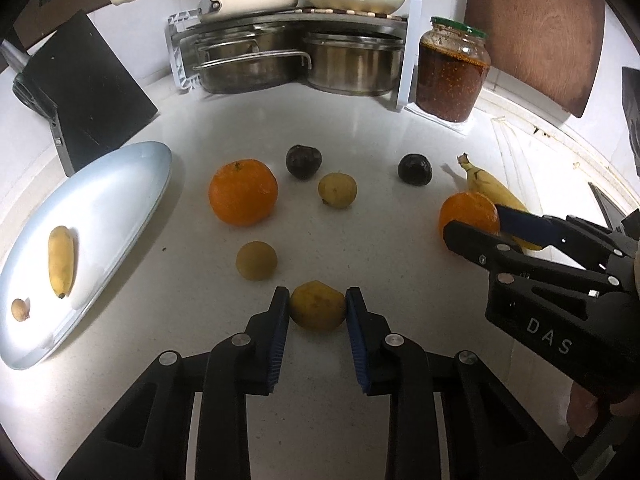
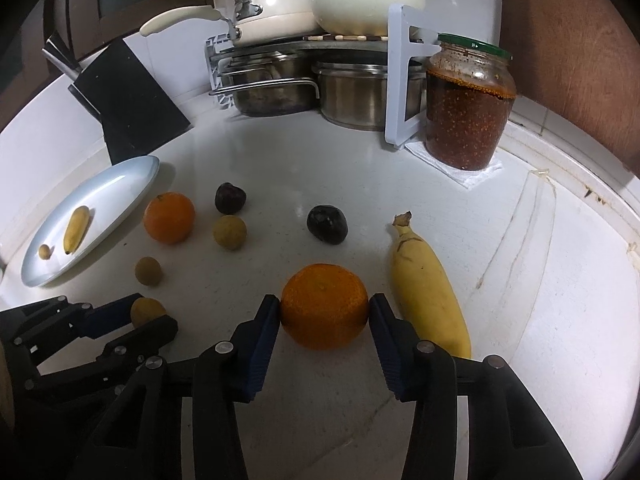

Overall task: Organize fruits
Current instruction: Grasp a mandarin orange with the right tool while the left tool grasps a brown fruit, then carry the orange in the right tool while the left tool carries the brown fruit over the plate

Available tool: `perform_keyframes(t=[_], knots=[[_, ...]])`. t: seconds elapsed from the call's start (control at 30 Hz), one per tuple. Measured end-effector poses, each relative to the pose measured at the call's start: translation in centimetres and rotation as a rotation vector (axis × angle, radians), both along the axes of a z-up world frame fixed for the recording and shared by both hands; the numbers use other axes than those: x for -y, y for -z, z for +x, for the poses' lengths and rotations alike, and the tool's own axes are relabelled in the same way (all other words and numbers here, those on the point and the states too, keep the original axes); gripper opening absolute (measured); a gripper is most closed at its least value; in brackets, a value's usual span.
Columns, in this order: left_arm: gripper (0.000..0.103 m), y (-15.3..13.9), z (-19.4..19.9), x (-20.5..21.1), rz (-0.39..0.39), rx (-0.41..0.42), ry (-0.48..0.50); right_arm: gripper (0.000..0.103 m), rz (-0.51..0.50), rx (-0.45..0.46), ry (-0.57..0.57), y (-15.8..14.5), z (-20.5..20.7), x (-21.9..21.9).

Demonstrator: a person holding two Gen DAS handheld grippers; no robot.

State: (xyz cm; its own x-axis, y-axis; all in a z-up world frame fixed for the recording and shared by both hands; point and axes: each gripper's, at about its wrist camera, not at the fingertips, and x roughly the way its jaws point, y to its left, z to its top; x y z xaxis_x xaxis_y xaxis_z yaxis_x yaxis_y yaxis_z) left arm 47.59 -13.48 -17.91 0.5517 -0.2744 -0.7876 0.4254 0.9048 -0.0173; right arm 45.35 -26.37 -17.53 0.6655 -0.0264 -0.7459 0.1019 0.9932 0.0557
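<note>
My left gripper [image 1: 317, 300] is shut on a small yellow round fruit [image 1: 317, 314] that rests on the white counter. My right gripper [image 2: 324, 304] is shut on an orange [image 2: 324, 312], both pads against its sides, with a banana [image 2: 428, 304] lying just to its right. A pale blue plate [image 1: 120, 184] at the left holds a small banana [image 1: 61, 260] and a tiny brown fruit [image 1: 20, 310]. Loose on the counter are a second orange [image 1: 243, 193], two dark plums [image 1: 303, 161] [image 1: 415, 169] and two yellowish round fruits [image 1: 337, 189] [image 1: 256, 260].
A black knife block [image 1: 88, 88] stands behind the plate. A rack of steel pots [image 1: 288, 60] with white cookware on top fills the back corner. A glass jar of red sauce [image 1: 452, 72] and a brown board [image 1: 536, 32] stand at the back right.
</note>
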Motion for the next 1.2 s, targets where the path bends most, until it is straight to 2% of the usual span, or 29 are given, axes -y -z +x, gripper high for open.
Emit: perform_keyframes(t=[0.5, 0.9, 1.2], knots=[[0.028, -3.6, -1.4, -1.9, -0.046, 0.077, -0.036, 0.047, 0.01, 0.058, -0.007, -3.2, -2.0, -1.1], [0.028, -7.4, -2.9, -5.1, -0.081, 0.17, -0.087, 0.047, 0.003, 0.156, -0.055, -7.3, -3.5, -4.1], [0.028, -9.4, -4.2, -8.1, -0.094, 0.229, -0.134, 0.047, 0.002, 0.207, -0.107, -9.1, -4.3, -6.6]])
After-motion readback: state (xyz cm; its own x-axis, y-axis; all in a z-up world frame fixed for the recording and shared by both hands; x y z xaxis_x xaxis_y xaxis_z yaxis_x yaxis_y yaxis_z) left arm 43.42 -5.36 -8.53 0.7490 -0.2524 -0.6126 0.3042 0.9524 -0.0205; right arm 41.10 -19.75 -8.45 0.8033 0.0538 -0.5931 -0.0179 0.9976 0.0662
